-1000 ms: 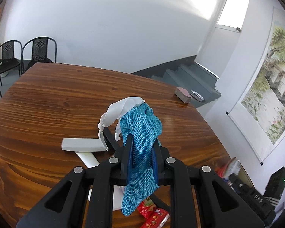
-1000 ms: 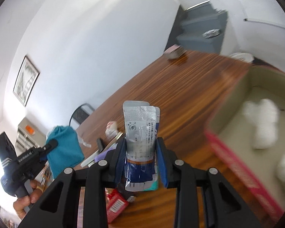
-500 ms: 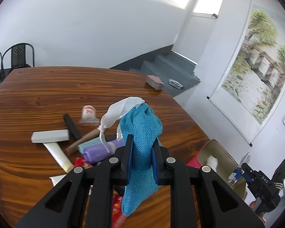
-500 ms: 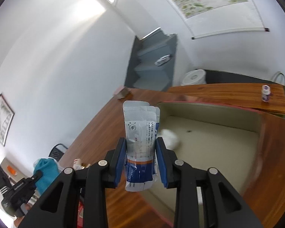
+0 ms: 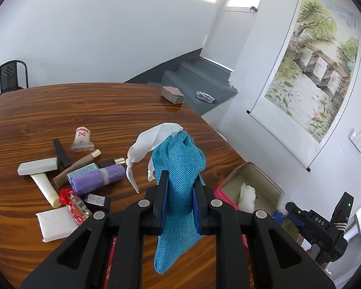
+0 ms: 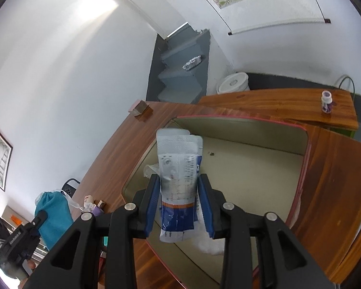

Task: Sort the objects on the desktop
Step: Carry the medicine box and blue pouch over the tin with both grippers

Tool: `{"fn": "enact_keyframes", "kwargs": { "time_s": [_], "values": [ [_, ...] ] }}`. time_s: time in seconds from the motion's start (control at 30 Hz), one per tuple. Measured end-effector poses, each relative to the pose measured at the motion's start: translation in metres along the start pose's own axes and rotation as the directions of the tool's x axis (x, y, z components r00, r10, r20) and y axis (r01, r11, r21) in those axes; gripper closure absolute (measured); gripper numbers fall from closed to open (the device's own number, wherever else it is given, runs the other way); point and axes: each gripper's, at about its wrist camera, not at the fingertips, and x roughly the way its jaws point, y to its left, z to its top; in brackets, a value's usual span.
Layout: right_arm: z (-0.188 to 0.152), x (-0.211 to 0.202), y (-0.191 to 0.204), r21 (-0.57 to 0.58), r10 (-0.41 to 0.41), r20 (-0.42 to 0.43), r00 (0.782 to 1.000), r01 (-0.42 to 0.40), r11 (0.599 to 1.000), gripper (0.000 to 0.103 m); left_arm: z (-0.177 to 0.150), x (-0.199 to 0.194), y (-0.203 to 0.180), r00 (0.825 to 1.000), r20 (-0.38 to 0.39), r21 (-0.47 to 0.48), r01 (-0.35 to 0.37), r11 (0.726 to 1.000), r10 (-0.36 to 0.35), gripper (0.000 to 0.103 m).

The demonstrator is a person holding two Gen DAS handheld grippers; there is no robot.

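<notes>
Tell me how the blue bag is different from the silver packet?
The blue bag is soft woven cloth; the silver packet is flat, shiny and printed. The bag has white ties on top; the packet has none. The left gripper pinches the bag over the table; the right gripper, its jaws opening, has the packet over the pink-rimmed box. Both stand upright between jaws.

The far half of the wooden table [image 5: 84,106] lies open, with only a small block [image 5: 172,94] near its far edge. Nearer, a clutter of tubes, a purple roll [image 5: 97,177] and packets blocks the left side. The pink-rimmed box [image 6: 252,159] is mostly bare inside; white wads, possibly cotton, sit near its close end.
</notes>
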Motion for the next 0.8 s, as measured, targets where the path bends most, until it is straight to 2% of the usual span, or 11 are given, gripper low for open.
{"fn": "enact_keyframes", "kwargs": {
  "time_s": [0.17,0.57,0.67,0.73,0.8],
  "values": [
    [-0.002,-0.013,0.0,-0.054,-0.059,0.076,0.995,0.063,0.997,0.066,-0.004,0.003,-0.011,1.0,-0.008,0.012,0.006,1.0,-0.006,0.085],
    [-0.004,-0.028,-0.012,-0.089,-0.071,0.136,0.988,0.084,0.992,0.065,-0.01,0.031,-0.052,0.997,-0.062,0.045,0.054,0.997,-0.051,0.085],
    [-0.005,-0.034,-0.012,-0.119,-0.078,0.162,0.984,0.098,0.988,0.058,-0.012,0.043,-0.072,0.993,-0.089,0.069,0.078,0.995,-0.072,0.085],
    [-0.006,-0.038,-0.014,-0.133,-0.082,0.183,0.98,0.108,0.985,0.048,-0.012,0.05,-0.088,0.991,-0.103,0.094,0.095,0.991,-0.085,0.085],
    [-0.006,-0.044,-0.017,-0.147,-0.093,0.212,0.973,0.126,0.981,0.047,-0.013,0.054,-0.104,0.989,-0.113,0.12,0.111,0.986,-0.098,0.085]
  ]
}}
